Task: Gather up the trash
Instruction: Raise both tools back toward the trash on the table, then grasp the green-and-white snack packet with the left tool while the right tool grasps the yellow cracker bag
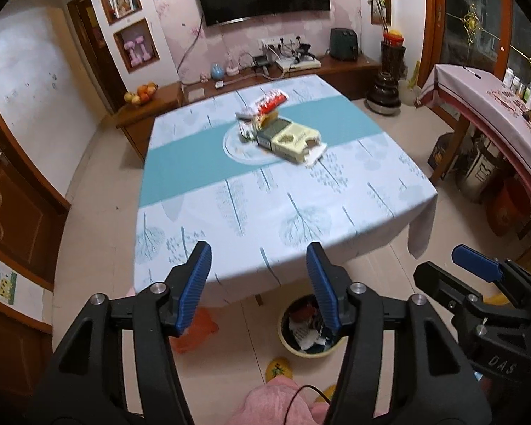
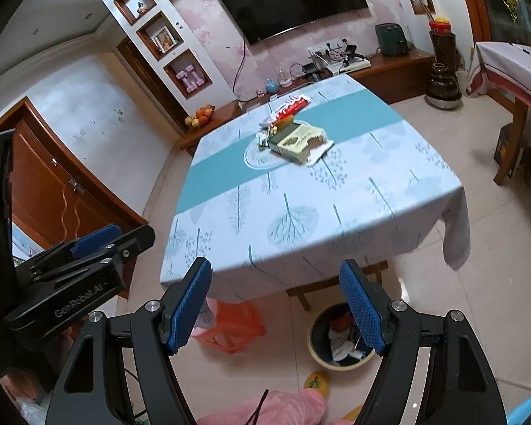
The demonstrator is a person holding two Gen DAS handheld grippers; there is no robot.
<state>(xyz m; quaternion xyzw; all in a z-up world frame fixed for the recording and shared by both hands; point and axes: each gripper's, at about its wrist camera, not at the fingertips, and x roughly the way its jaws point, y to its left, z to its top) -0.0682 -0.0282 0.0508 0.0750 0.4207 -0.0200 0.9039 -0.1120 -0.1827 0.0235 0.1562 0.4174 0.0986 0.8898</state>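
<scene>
Some rubbish already lies in the bin [image 1: 309, 333], which stands on the floor at the lower centre of both views, just past the near edge of the tabletop [image 1: 230, 212]; crumpled paper and dark scraps show inside it. More is left: a blurred heap of trash [image 1: 283, 131], a pale green carton with red-and-white wrappers behind it, sits in the middle of the tabletop, above centre in frame, well apart from both claws. The left claw [image 1: 258, 283] stands moderately apart with nothing between its pads, and the right claw [image 2: 279, 304] gapes wide and empty. An orange plastic stool [image 2: 230, 322] stands under the tabletop beside the bin, and a yellow slipper [image 2: 317, 382] lies near it. Nothing appears to block the reach to the heap.
</scene>
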